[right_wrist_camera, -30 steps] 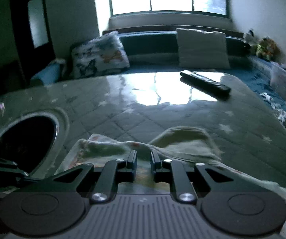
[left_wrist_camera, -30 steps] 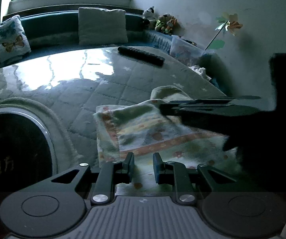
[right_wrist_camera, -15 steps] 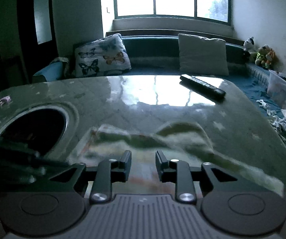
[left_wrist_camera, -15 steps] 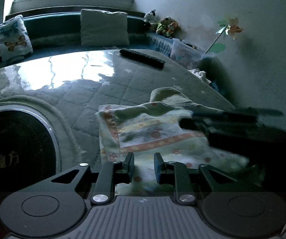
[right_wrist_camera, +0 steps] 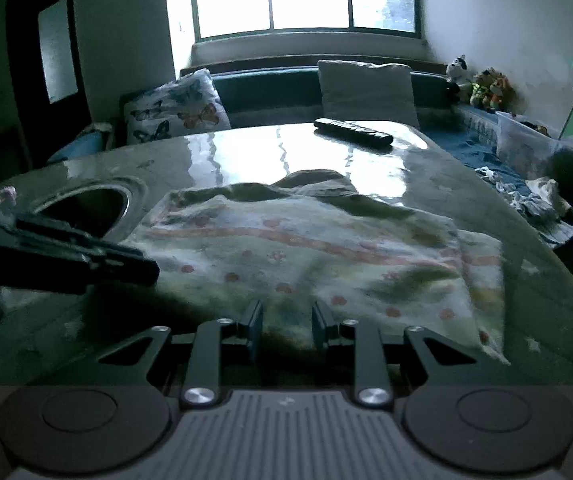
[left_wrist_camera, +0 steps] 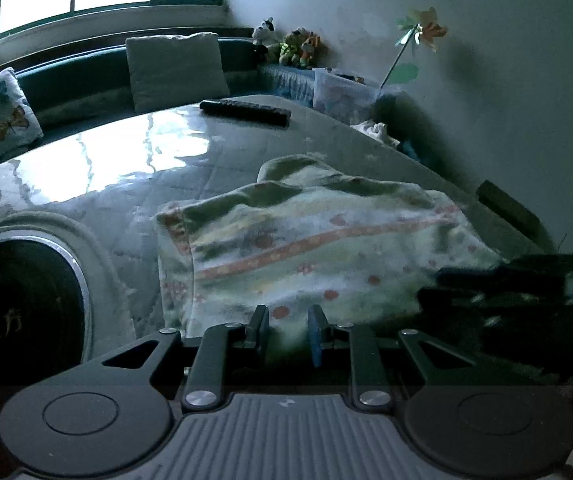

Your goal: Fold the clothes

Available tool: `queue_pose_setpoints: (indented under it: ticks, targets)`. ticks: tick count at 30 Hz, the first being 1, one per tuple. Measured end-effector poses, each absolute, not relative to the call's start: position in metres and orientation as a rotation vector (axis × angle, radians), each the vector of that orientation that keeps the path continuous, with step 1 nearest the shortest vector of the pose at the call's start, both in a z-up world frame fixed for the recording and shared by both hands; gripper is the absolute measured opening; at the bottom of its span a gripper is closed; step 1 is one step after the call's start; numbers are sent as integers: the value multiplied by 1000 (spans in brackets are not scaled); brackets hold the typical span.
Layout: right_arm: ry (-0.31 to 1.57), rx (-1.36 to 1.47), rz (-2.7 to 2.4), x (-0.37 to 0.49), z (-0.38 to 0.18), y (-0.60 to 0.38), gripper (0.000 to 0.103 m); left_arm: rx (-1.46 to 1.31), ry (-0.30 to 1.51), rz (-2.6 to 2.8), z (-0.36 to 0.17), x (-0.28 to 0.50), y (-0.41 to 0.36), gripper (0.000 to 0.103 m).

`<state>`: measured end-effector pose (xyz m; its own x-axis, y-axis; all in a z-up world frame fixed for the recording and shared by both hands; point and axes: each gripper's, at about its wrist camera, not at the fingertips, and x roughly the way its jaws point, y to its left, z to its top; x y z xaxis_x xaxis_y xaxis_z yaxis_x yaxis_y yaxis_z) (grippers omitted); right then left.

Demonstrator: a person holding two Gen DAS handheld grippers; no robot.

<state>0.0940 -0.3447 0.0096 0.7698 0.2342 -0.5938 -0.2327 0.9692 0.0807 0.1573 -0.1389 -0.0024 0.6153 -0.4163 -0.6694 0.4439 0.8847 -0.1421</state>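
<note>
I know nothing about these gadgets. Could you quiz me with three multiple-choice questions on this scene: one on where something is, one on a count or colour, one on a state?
1. Where does the remote control lie?
A. at the table's far end, beyond the cloth
B. on top of the cloth
C. on the couch

2. How many cushions lean on the couch?
A. one
B. two
C. four

3. How are the right gripper and the left gripper?
A. both open, holding nothing
B. both clamped on the cloth
C. one holds the remote

Answers:
1 A: it rests past the cloth, near the window.
2 B: a butterfly cushion and a plain cushion.
3 A: gaps show between both pairs of fingers.
</note>
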Motion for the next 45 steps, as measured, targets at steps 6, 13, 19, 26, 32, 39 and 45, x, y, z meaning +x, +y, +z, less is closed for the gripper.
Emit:
queue_pose_setpoints:
  ticks: [6,13,19,26,32,39,45]
  targets:
    - [620,55,149,90,12,-373,26,31,765,-495,-3,158,-138,24]
    - [662,96,50,86,-4,-402,27,11,775,-482,1,155,-135,25]
    - [657,85,39,87,-4,-402,34,-4,781,-468,5,146,-130,33]
    - [627,87,56,78,8,-393,51,-6,778,-442,7,133,-124,53]
    - [601,46,94,69,15,-373,70,-5,770,-425,8,119,-118,63]
    - [586,38,115,60,18,-354,87,-4,752,-410,11,101,-111,82]
    - [579,8,115,49,18,-341,100,-2,732,-398,12,87,-106,96]
